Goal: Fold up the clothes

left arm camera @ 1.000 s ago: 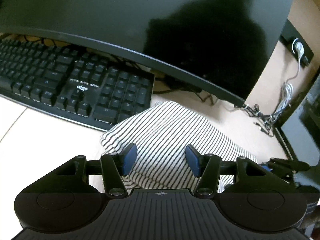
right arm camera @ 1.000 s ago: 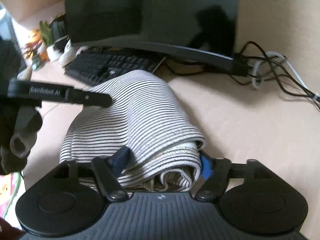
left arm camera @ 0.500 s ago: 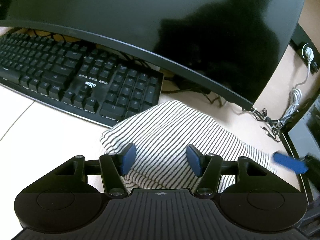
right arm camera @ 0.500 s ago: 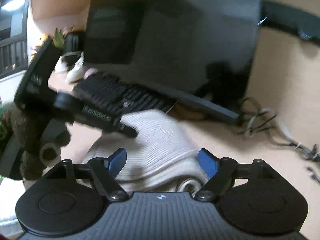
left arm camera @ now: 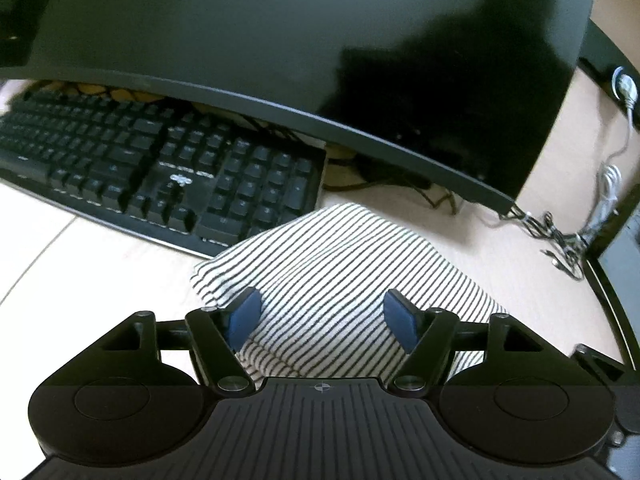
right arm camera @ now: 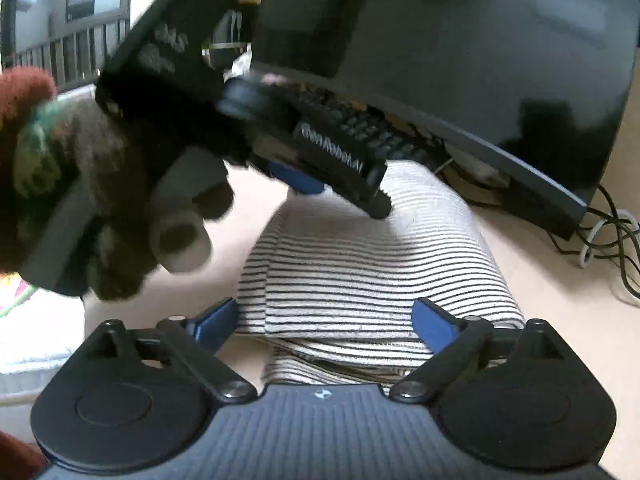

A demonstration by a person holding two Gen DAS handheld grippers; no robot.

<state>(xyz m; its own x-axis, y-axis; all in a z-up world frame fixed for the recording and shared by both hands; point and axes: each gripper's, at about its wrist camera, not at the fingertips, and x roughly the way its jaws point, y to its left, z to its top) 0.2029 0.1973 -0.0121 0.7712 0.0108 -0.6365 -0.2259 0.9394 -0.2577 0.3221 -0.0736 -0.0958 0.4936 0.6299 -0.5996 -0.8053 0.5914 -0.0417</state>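
A folded black-and-white striped garment (left arm camera: 332, 276) lies in a thick bundle on the beige desk, in front of the keyboard; it also shows in the right wrist view (right arm camera: 360, 264). My left gripper (left arm camera: 322, 314) is open and empty, its blue pads spread above the garment's near edge. My right gripper (right arm camera: 326, 320) is open and empty, hovering over the other end of the bundle. The left gripper's body (right arm camera: 224, 92) and the gloved hand holding it fill the upper left of the right wrist view, above the garment.
A black keyboard (left arm camera: 160, 172) lies just behind the garment. A large dark monitor (left arm camera: 320, 40) (right arm camera: 460, 48) stands over it. Tangled cables (left arm camera: 560, 236) (right arm camera: 608, 236) lie at the right. The beige desk (left arm camera: 80, 272) extends to the left.
The right gripper let go of the garment's end, lifted and opened wide. The left gripper opened a bit wider and stayed above the bundle. The garment now lies flat.
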